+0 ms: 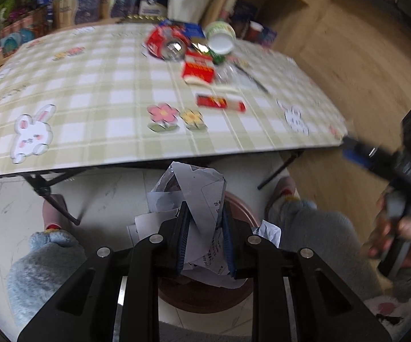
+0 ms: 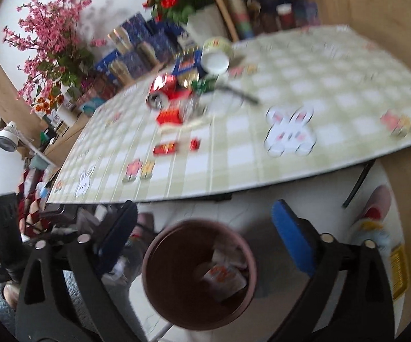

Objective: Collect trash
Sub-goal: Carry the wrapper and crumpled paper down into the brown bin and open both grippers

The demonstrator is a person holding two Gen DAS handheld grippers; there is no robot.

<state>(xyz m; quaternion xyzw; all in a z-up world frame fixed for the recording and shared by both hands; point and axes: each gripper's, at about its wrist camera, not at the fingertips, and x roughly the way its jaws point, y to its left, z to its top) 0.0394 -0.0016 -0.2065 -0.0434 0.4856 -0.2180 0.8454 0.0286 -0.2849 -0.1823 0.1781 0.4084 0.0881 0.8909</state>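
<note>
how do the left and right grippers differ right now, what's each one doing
The left gripper is shut on a crumpled paper; the right gripper is open with nothing between its fingers. The left's paper hangs above the brown bin's rim, not yet dropped; the right frames the brown bin, where trash already lies inside. Both point down towards the bin below the table edge.

- The left gripper, black with blue pads, points steeply downward, its jaws pinched on a crumpled white paper wad.
- The right gripper tilts downward, jaws spread wide, nothing between them.
- A hand grips its handle.
</note>
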